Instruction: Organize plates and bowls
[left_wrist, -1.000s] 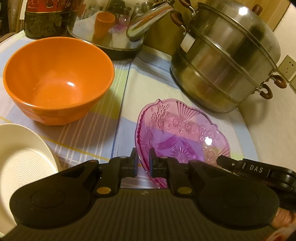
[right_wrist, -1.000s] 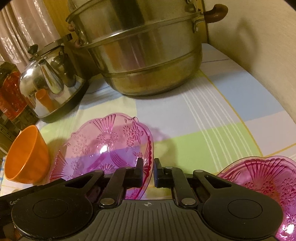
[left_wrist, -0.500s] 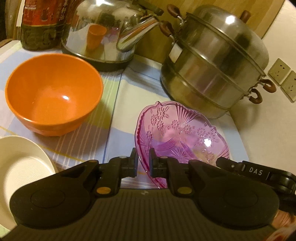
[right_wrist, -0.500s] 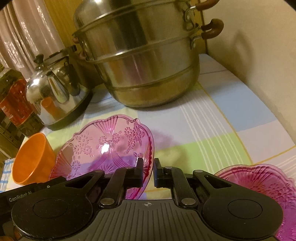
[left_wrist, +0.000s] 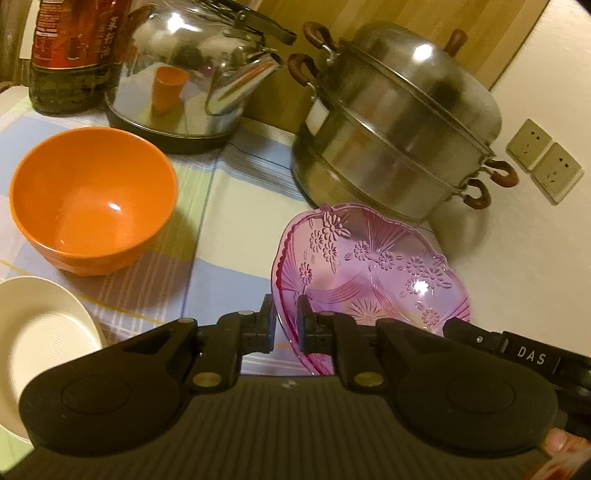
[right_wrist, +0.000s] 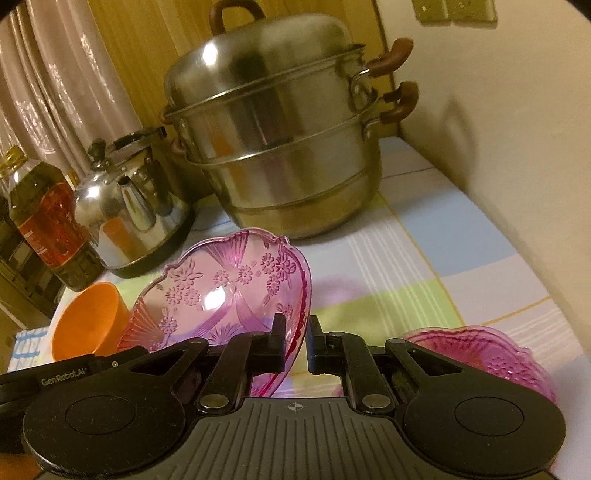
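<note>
Left gripper (left_wrist: 284, 325): jaws narrow, clamped on the near rim of the pink dish (left_wrist: 369, 273). Right gripper (right_wrist: 295, 341): jaws likewise narrow, pinching the opposite rim of the same dish, seen in the right wrist view at (right_wrist: 221, 291). Both grips sit on the scalloped edge, one on each side; the right unit shows at the lower right of the left view, marked DAS.

Dish position: clear of the tablecloth (right_wrist: 424, 258), tilted, carried between the two grippers over the middle of the table, in front of the steamer pot (right_wrist: 280, 147). A faint pink shadow lies on the cloth below it.

Handling, judged: moulded transparent ware, glass or hard plastic, cannot tell which. Stiff, smooth, likely slippery at the pads; the thin rim could chip or slide out if the hands drift apart or twist against each other. Rim pinch on opposite sides looks the sound hold; keep the tilt modest.

Outward: a second pink dish (right_wrist: 498, 358) rests on the cloth near the right front edge, probably the stacking target. Orange bowl (left_wrist: 92, 199) stands toward the left side; white plate (left_wrist: 33, 343) at the left front edge. Kettle (left_wrist: 184, 70) and oil bottle (left_wrist: 70, 48) line the back edge.
</note>
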